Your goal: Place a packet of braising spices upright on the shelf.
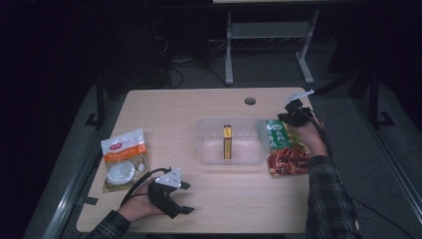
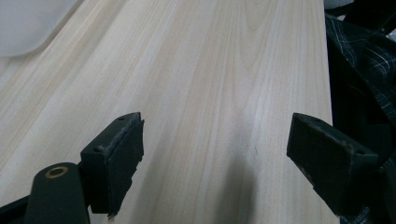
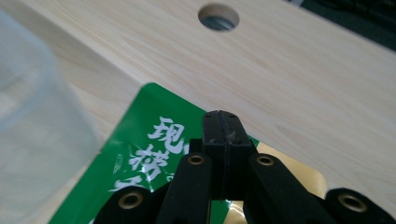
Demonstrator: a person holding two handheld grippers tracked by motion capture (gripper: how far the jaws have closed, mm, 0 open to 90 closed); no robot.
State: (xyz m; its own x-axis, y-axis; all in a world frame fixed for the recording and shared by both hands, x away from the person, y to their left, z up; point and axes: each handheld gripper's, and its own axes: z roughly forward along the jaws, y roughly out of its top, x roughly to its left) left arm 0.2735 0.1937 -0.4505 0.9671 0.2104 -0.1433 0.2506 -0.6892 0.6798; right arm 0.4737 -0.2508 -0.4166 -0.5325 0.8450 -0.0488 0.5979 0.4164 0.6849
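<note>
Left claw (image 1: 185, 198) agape, right claw (image 3: 222, 122) closed.

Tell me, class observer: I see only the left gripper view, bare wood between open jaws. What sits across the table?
Observer: A clear plastic tub stands mid-table, with a narrow yellow box inside.
Operator: Where is the other hand-held gripper?
Observer: The right hand-held gripper is over a green snack bag right of the tub, jaws shut, with nothing seen between them.
Operator: Anything near my side?
Observer: An orange and white pouch lies at the table's left edge.
</note>
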